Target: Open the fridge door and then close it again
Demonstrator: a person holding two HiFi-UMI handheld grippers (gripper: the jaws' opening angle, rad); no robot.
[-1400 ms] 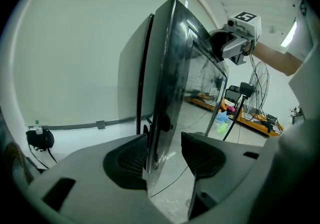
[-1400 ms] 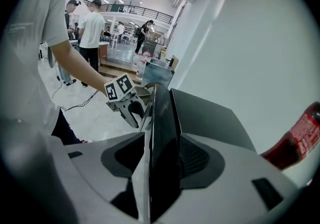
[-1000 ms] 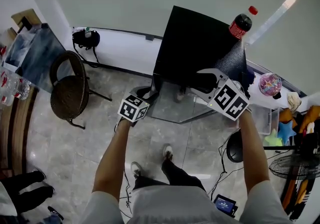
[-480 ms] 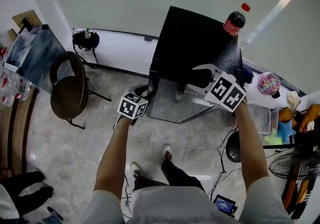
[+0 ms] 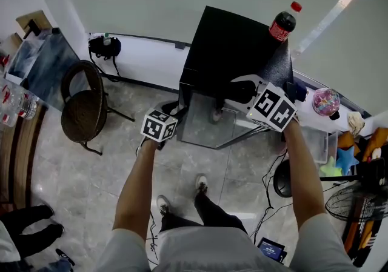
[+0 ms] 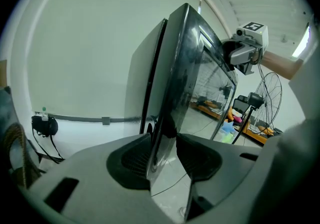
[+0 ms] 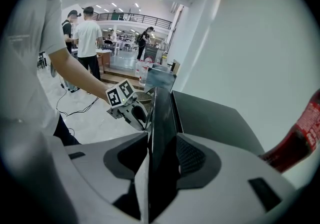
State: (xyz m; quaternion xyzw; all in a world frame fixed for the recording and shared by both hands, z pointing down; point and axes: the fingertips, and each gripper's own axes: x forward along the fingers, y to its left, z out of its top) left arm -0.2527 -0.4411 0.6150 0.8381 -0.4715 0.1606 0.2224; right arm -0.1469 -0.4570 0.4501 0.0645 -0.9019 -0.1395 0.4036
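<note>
A small black fridge (image 5: 236,46) stands against the wall with its glass door (image 5: 203,125) swung partly open. My left gripper (image 5: 171,112) is shut on the door's free edge low down, and the glass edge (image 6: 195,78) runs between its pads (image 6: 164,140). My right gripper (image 5: 239,90) is shut on the door's top edge (image 7: 161,133) near the fridge top, with the edge pinched between its pads (image 7: 162,155). Each gripper shows in the other's view: the left gripper (image 7: 142,115) and the right gripper (image 6: 227,53).
A cola bottle (image 5: 282,22) stands on the fridge top, close to the right gripper. A wicker chair (image 5: 85,110) is at the left, a floor fan (image 5: 357,204) and toys (image 5: 327,102) at the right. My feet (image 5: 203,186) stand before the door. People (image 7: 87,33) stand far behind.
Only the head view has shifted a little. Both grippers keep their hold on the door in the same places.
</note>
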